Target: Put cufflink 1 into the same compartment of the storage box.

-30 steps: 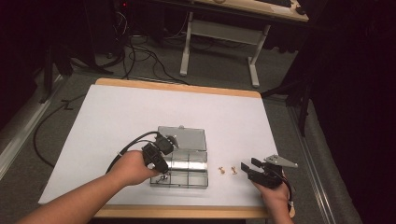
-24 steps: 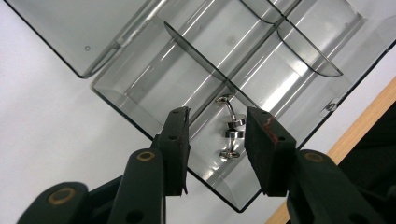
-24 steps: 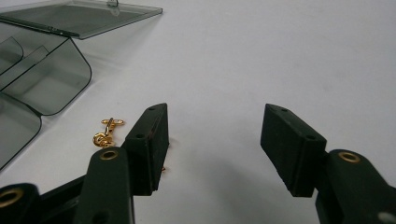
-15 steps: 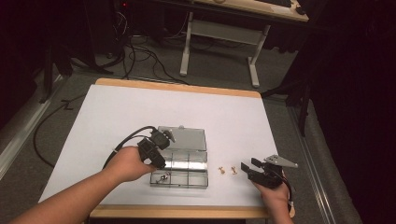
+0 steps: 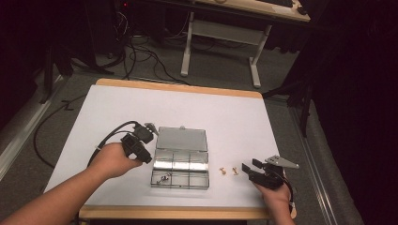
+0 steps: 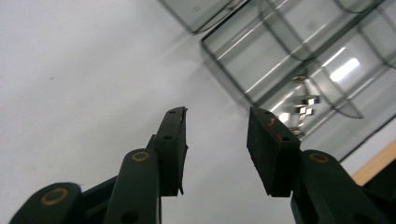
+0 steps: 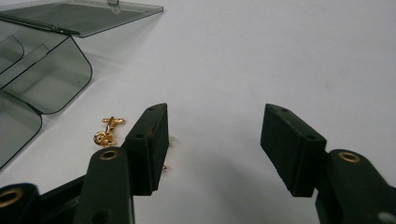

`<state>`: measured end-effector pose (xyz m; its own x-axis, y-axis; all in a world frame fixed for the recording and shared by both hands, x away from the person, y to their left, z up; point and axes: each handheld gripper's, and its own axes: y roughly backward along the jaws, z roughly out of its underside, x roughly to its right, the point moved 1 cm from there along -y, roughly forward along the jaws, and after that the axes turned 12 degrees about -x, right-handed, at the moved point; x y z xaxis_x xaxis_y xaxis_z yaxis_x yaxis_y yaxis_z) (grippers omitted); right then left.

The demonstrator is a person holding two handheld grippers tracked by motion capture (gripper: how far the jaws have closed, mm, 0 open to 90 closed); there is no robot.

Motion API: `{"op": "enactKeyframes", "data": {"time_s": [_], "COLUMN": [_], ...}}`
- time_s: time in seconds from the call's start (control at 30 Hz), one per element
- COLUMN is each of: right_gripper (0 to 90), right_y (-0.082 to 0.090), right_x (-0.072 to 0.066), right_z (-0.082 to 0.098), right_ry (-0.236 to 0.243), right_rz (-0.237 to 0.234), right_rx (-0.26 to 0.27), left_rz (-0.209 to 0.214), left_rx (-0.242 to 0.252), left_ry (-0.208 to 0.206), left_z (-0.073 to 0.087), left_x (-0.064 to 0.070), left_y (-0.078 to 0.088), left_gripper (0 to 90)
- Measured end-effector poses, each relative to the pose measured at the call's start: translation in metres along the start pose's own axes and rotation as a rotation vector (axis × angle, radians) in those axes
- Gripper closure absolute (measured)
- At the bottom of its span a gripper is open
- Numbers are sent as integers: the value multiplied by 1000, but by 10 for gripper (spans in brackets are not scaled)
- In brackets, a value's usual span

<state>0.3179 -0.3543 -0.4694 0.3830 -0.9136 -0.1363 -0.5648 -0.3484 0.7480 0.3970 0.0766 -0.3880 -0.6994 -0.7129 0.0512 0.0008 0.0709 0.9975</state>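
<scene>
A clear plastic compartment box (image 5: 180, 161) lies near the table's front edge, its lid (image 5: 182, 139) folded flat behind it. Small silver pieces (image 5: 163, 178) rest in its front-left compartment and glint in the left gripper view (image 6: 303, 100). Two small gold clasps (image 5: 229, 170) lie on the table just right of the box. My left gripper (image 5: 141, 150) hovers at the box's left side. Its jaws (image 6: 217, 116) have just been opening and stand open, nothing between them. My right gripper (image 5: 250, 165) is open just right of the clasps; one clasp (image 7: 107, 133) lies left of its jaws (image 7: 212, 121).
The white table top (image 5: 225, 117) has free room behind and to both sides of the box. Its wooden front edge (image 5: 187, 213) runs close to both hands. Beyond the table are a desk frame (image 5: 220, 33) and floor cables (image 5: 136, 51).
My left gripper has drawn back from over the box's front-left compartment to the box's left side. The right gripper has kept still.
</scene>
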Motion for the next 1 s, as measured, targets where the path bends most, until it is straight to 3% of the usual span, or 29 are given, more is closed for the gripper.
{"op": "enactKeyframes", "data": {"time_s": [0.43,0.57,0.7,0.9,1.0], "right_gripper": [423,422,422,420,420], "right_y": [-1,1,1,-2,-3], "right_x": [-1,-1,0,0,-1], "right_z": [0,1,1,1,1], "right_ry": [7,5,1,-4,2], "right_rz": [8,8,9,11,13], "right_rx": [-4,1,-2,-10,-13], "left_rz": [-2,-6,18,19,-3], "left_rx": [21,48,114,227,336], "left_ry": [114,148,179,194,228], "left_z": [29,39,49,58,62], "left_x": [-48,-63,-72,-79,-82], "left_y": [-20,-28,-35,-47,-50], "left_gripper": [560,535,526,529,529]}}
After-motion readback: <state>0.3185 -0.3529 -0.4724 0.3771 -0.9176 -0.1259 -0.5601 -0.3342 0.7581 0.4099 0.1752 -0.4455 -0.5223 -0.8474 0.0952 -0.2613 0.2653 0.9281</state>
